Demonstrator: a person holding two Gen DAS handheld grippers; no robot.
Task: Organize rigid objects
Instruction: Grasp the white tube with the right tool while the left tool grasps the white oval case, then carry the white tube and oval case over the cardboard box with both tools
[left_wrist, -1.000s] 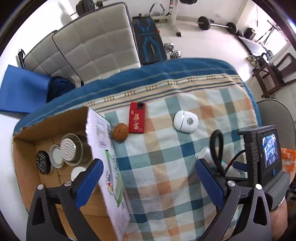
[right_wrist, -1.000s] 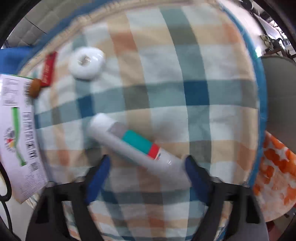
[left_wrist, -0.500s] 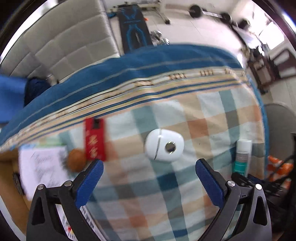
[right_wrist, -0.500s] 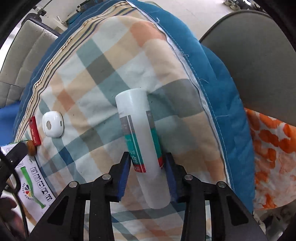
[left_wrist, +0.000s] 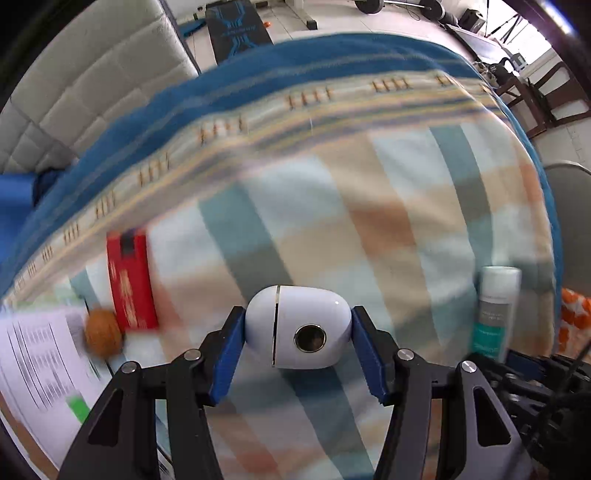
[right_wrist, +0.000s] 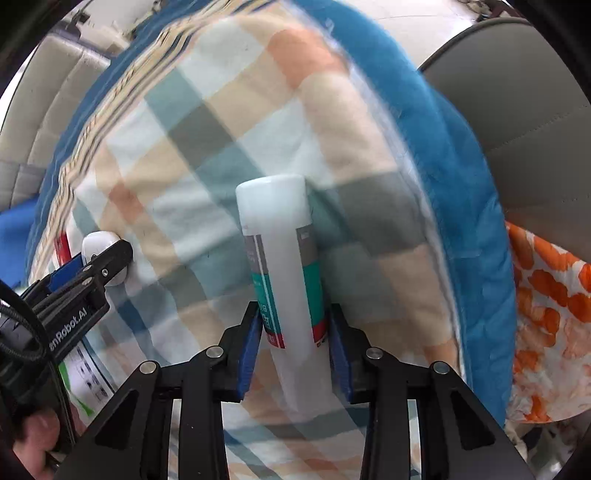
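A white oval device (left_wrist: 314, 310) with a round metal-ringed hole lies on the plaid cloth (left_wrist: 369, 221). My left gripper (left_wrist: 298, 321) points down over it, jaws closing, with both blue pads against its ends. A white tube (right_wrist: 280, 240) with a teal and red label lies near the cloth's right edge. My right gripper (right_wrist: 293, 317) is closing on the tube's lower half, pads pressed to its sides. In the left wrist view the same tube (left_wrist: 496, 310) shows at the right. In the right wrist view the oval device (right_wrist: 96, 240) shows at the left, partly hidden.
A red flat box (left_wrist: 129, 280) and a brown walnut-like ball (left_wrist: 102, 332) lie left of the oval device. A printed cardboard flap (left_wrist: 40, 362) is at the far left. A grey chair (right_wrist: 517, 129) and orange-patterned fabric (right_wrist: 546, 314) lie past the cloth's right edge.
The left gripper moved from beside the cardboard box down over the oval device and its jaws closed onto it. The right gripper turned along the tube and closed on it.
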